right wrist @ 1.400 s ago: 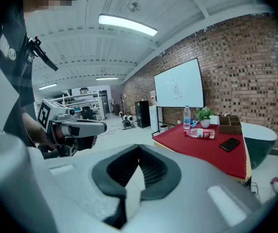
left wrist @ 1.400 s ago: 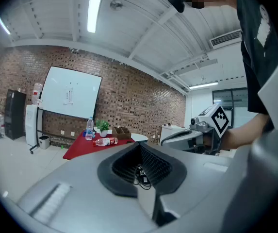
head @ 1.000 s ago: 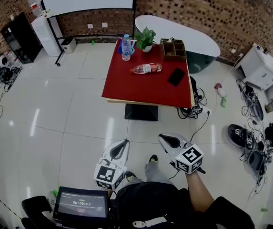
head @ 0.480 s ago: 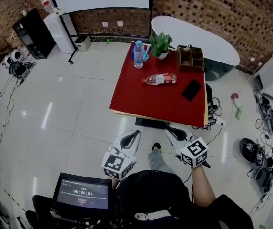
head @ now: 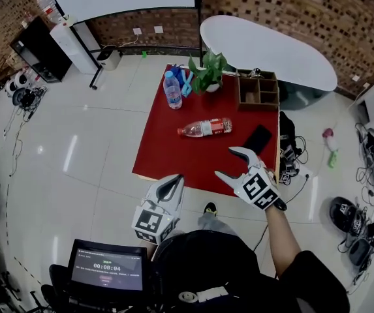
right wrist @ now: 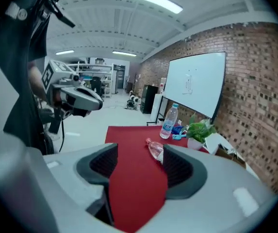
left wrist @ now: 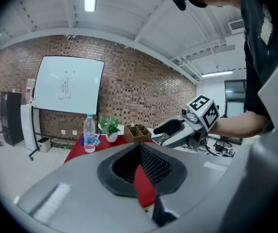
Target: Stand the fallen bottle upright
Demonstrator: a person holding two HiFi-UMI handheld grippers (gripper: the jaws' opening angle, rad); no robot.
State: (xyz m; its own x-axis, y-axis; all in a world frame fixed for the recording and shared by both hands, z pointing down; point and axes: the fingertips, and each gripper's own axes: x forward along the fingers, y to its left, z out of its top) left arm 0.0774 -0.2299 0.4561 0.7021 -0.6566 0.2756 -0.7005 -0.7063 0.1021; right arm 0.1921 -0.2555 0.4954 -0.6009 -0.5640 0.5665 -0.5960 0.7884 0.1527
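Observation:
The fallen clear bottle [head: 205,128] with a red label lies on its side in the middle of the red table [head: 164,150]. It also shows in the right gripper view as the fallen bottle [right wrist: 154,148], just beyond the jaws. My right gripper [head: 228,162] hangs over the table's near right edge, short of the bottle. Its jaws are opening wide and only red tabletop lies between them. My left gripper [head: 172,184] is shut and empty, level with the table's near edge. It is well clear of the bottle.
An upright water bottle [head: 171,90], a potted plant [head: 207,70] and a wooden organizer [head: 258,91] stand at the table's far side. A black phone [head: 258,139] lies right of the fallen bottle. A white oval table [head: 271,44] is behind. Cables and gear [head: 346,207] litter the floor at right.
Both grippers have come forward from the floor to the table's near edge. The right gripper rolled and its jaws went from shut to wide apart.

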